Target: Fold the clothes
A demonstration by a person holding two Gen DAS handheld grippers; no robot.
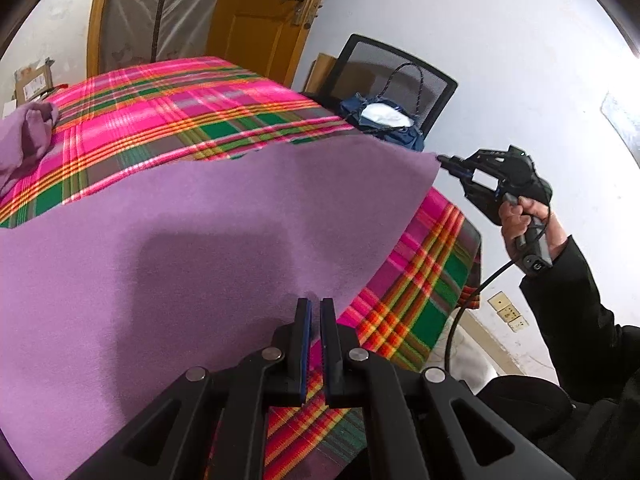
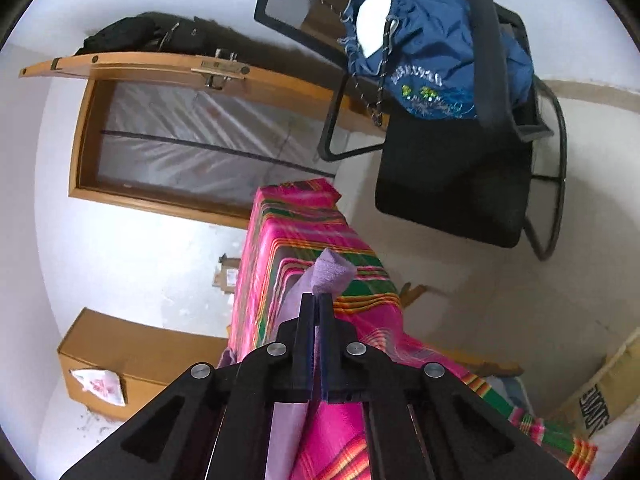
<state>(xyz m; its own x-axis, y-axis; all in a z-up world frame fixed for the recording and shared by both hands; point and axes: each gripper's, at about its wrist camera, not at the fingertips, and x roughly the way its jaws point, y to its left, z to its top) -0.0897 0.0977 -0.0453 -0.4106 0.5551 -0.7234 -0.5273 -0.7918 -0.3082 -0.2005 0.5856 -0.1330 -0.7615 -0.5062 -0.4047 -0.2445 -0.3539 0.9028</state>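
Item: purple cloth, a plain, thin, felt-like garment panel, held stretched in the air over the plaid-covered table. I judge it light, soft and limp, sagging wherever unsupported, not slippery, not fragile; best taken at corners and along the edge. My left gripper has its fingers pressed nearly together at the cloth's near edge; I cannot tell whether they actually bite fabric. My right gripper pinches the cloth's far corner, a tuft poking out past the fingertips, and in the left view it sits just off the table's right side. A second bunch of purple fabric lies at the table's left end. Beyond the table: a mesh chair carrying a blue bag, and a wooden door.
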